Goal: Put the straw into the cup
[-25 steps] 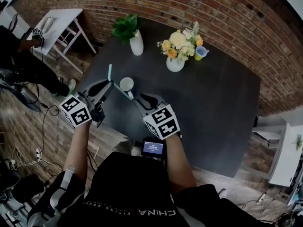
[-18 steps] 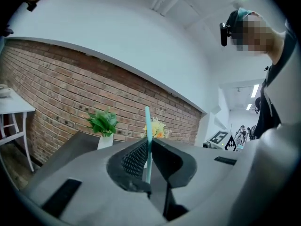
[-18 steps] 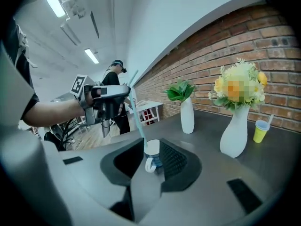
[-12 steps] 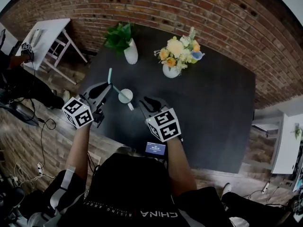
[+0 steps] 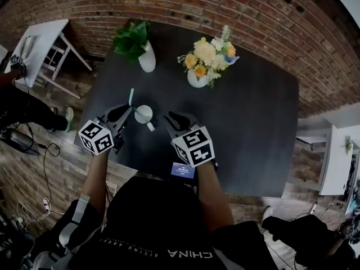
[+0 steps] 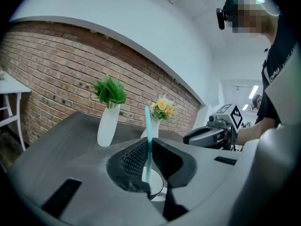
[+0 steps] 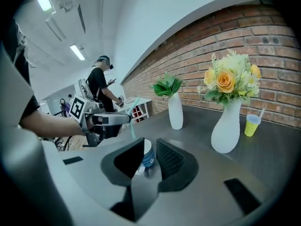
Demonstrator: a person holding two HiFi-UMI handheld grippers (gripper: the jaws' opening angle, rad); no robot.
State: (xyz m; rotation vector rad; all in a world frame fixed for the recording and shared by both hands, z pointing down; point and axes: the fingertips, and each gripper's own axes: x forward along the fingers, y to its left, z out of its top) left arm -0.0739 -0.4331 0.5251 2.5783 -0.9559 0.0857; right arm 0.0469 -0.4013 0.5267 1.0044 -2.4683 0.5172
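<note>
A white paper cup (image 5: 143, 114) with blue print stands near the front left edge of the dark table (image 5: 247, 111). My left gripper (image 5: 128, 115) is at the cup's left rim, shut on a teal straw (image 5: 131, 96) that stands nearly upright. In the left gripper view the straw (image 6: 147, 131) runs down between the jaws to the cup's mouth (image 6: 157, 188); its lower end is hidden. My right gripper (image 5: 173, 120) is open a little to the right of the cup. In the right gripper view the cup (image 7: 147, 154) shows ahead between the jaws, untouched.
A white vase with a green plant (image 5: 147, 58) and a vase of flowers (image 5: 197, 77) stand at the back, a small yellow cup (image 7: 252, 125) beside the flowers. A small white piece (image 5: 151, 126) lies next to the cup. A person (image 7: 100, 86) stands off to the left.
My left gripper has come down with the straw, closer to the cup. The right gripper has shifted a little and stays just right of the cup.
</note>
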